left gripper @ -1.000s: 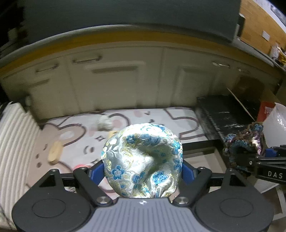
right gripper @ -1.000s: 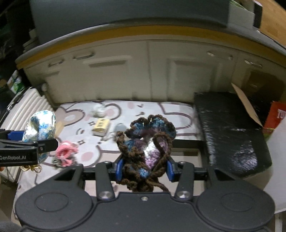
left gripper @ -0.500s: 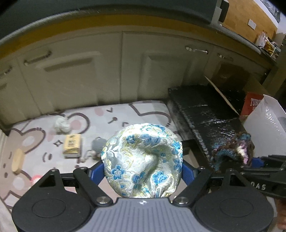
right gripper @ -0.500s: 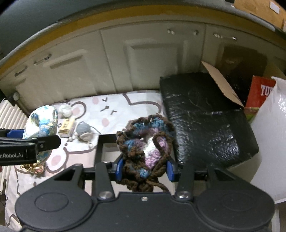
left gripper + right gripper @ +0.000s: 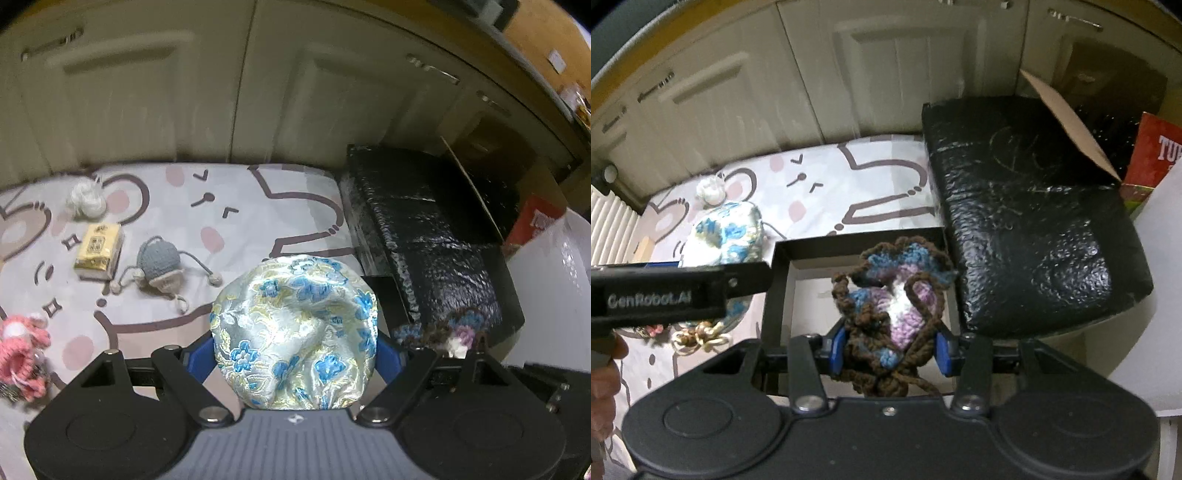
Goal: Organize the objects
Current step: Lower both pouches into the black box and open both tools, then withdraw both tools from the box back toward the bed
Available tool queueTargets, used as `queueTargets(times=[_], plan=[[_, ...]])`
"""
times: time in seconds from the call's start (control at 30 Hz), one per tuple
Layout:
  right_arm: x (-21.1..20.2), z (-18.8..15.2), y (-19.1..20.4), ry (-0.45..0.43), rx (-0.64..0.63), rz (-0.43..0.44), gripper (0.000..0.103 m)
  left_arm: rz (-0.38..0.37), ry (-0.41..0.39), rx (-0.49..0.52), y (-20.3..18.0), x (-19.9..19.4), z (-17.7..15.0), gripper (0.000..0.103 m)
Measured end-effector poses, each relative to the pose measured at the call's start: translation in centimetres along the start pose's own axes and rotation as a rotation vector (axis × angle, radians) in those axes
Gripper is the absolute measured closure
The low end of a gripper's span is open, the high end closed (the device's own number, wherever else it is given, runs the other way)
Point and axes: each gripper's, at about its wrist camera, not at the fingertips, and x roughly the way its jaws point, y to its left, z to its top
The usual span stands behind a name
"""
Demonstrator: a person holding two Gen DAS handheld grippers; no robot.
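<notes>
My left gripper [image 5: 295, 354] is shut on a blue-flowered silk pouch [image 5: 295, 332]; the pouch also shows in the right wrist view [image 5: 726, 232], held beside the left edge of an open black box [image 5: 779, 280]. My right gripper [image 5: 890, 347] is shut on a brown, blue and purple crocheted pouch [image 5: 897, 295] and holds it over the box's pale inside. The crocheted pouch also shows at the right of the left wrist view [image 5: 454, 328].
On the bear-print mat [image 5: 236, 206] lie a grey knitted toy [image 5: 159, 262], a yellow packet [image 5: 98, 247], a white yarn ball [image 5: 86, 197] and a pink knitted piece [image 5: 20, 350]. A black foam block [image 5: 1030, 206] stands to the right, cupboards [image 5: 221, 81] behind.
Both grippers have moved right and forward with their pouches. The black box has come into the right wrist view, below the crocheted pouch.
</notes>
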Motion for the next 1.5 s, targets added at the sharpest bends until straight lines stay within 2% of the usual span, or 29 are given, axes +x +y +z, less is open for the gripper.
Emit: queueTargets(times=[0.17,0.23,0.43,0.53,0.57,0.6,0.83,1.5], plan=[[0.8,0.4,-0.5,0.017,-0.007,-0.008,0.056,-0.018,-0.003,-0.041,-0.2,0.9,0.5,0.016],[1.1,0.6,-0.6,0.020,-0.007,-0.011,0.056,-0.021,0.018,-0.036,-0.3,1.3,0.5,0.007],[2.0,0.4,-1.0,0.030,0.007,-0.005,0.054,0.019,0.021,0.003,-0.2,1.5,0.4,0.005],[2.4,0.4,-1.1,0.022,0.023,0.000,0.048,0.034,0.031,0.007,0.4,1.6,0.3,0.005],[2.5,0.4,-1.2,0.022,0.033,-0.005,0.036,0.040,0.034,0.009,0.5,1.6,0.2,0.005],[2.5,0.4,-1.1,0.017,0.035,-0.012,0.031,0.047,0.036,0.013,0.7,1.6,0.1,0.005],[2.1,0.2,-0.7,0.025,0.008,-0.030,0.026,0.060,0.050,0.038,1.5,1.4,-0.2,0.005],[-0.7,-1.5,-1.3,-0.007,0.055,-0.067,0.009,0.127,0.057,0.093,2.6,-1.1,-1.9,0.000]])
